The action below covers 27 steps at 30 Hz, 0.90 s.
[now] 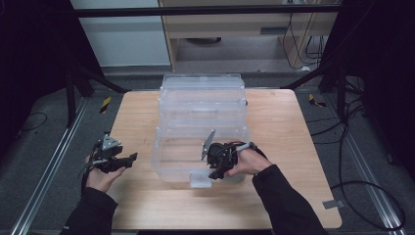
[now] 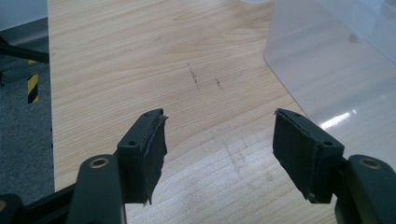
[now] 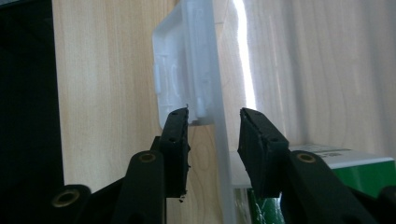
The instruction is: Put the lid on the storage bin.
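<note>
Here the right gripper [image 3: 212, 126] straddles the front wall and latch [image 3: 180, 65] of the clear box [image 1: 200, 122] mid-worktop [image 1: 137, 147], jaws part-closed, not visibly pressing; left gripper [image 2: 219, 144] open, empty.

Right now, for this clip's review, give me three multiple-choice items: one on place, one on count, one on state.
1. Where is the right claw?
A. at the clear box's near wall, by its latch
B. on the floor
C. at the table's far edge

2. How many clear boxes stand on the table?
A. one
B. three
C. five

3. How is the left claw?
A. shut on a cup
B. open, over bare wood
C. clamped on the box

Answers: 1 A, its jaws straddle the wall beside the latch; 2 A, the high view shows one; 3 B, nothing lies between its jaws.
</note>
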Each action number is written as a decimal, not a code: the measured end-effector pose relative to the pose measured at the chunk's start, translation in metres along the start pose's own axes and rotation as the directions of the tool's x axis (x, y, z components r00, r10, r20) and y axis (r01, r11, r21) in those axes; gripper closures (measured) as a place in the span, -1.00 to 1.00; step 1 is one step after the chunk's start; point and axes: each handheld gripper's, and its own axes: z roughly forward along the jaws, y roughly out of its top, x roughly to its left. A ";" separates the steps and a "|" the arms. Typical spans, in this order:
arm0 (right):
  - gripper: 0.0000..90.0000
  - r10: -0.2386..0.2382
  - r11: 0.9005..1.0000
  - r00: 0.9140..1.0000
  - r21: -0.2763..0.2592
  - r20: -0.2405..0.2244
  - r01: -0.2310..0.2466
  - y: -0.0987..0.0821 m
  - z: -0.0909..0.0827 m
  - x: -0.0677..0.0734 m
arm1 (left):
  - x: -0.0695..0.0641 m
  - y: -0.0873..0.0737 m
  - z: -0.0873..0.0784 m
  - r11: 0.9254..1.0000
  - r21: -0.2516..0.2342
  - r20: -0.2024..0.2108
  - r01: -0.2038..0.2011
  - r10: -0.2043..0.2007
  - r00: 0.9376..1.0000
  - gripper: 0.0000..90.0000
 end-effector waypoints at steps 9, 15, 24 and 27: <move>0.49 0.014 0.999 0.999 0.035 -0.035 -0.012 0.004 0.004 -0.001 | 0.000 0.005 -0.006 1.000 -0.018 0.009 0.001 0.000 1.000 -0.24; 0.49 0.011 0.999 0.999 0.038 -0.036 -0.009 0.004 0.004 0.000 | 0.000 0.013 -0.015 0.999 -0.040 0.020 -0.007 0.007 1.000 -0.24; 0.49 0.009 0.999 0.999 0.038 -0.032 -0.008 0.004 0.004 0.000 | 0.002 0.033 -0.028 0.996 -0.084 0.039 -0.038 0.041 0.998 -0.22; 0.49 0.005 0.999 0.999 0.037 -0.034 -0.004 0.003 0.004 0.000 | 0.000 0.043 -0.030 0.993 -0.095 0.058 -0.068 0.074 0.996 -0.21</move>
